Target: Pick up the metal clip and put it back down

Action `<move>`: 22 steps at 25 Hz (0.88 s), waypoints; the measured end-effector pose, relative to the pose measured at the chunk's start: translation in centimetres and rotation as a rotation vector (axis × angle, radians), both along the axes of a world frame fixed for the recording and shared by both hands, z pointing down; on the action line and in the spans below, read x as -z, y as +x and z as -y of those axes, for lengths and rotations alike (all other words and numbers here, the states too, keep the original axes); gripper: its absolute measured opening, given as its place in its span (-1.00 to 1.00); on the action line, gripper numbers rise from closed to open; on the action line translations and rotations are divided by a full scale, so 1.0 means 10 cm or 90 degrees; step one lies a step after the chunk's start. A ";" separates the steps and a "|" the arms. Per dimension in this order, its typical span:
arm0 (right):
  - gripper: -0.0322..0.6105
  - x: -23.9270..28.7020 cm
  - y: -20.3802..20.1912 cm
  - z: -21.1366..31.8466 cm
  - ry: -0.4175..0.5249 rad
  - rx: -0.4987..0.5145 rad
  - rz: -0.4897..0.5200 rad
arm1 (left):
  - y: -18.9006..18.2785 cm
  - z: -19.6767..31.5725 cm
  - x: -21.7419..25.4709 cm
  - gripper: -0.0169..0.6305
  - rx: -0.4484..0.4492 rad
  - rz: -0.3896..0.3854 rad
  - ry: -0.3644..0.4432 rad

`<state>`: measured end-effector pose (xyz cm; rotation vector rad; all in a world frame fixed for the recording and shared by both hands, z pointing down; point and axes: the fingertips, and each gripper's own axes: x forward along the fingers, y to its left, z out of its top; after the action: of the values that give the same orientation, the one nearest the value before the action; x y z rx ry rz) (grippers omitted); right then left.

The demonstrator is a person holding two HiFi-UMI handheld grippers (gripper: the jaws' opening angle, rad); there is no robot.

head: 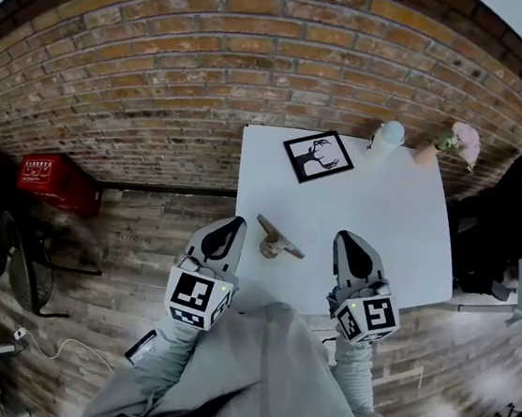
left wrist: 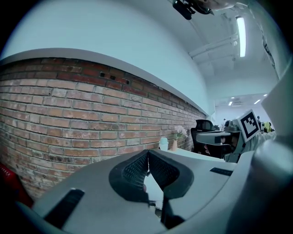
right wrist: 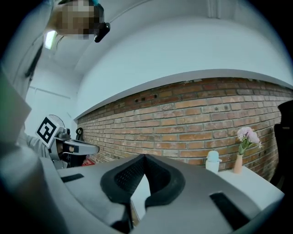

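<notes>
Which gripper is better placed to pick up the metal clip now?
Probably left: the left gripper sits closer to the metal clip than the right gripper. Both are shut and empty, so either must open first.

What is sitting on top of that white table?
On the white table: a metal clip near the front, a framed picture, a pale bottle and a vase of pink flowers at the back. The left tongs and right tongs cover parts of its front edge.

Bright even overhead light, strong fisheye warp, dark corners.
</notes>
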<state>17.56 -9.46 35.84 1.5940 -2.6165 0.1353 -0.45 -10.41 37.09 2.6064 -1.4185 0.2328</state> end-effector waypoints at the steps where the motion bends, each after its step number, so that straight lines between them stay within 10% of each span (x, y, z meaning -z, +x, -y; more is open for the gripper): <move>1: -0.83 0.00 -0.01 0.00 0.004 0.001 0.001 | -0.02 0.02 -0.01 -0.86 0.002 -0.001 -0.001; 22: -0.83 -0.05 -0.13 0.18 0.000 0.007 -0.003 | -0.18 0.18 -0.17 -0.86 0.014 0.001 -0.035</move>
<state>16.25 -11.22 36.35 1.5770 -2.6225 0.1302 -2.22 -12.21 38.76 2.5456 -1.4209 0.2671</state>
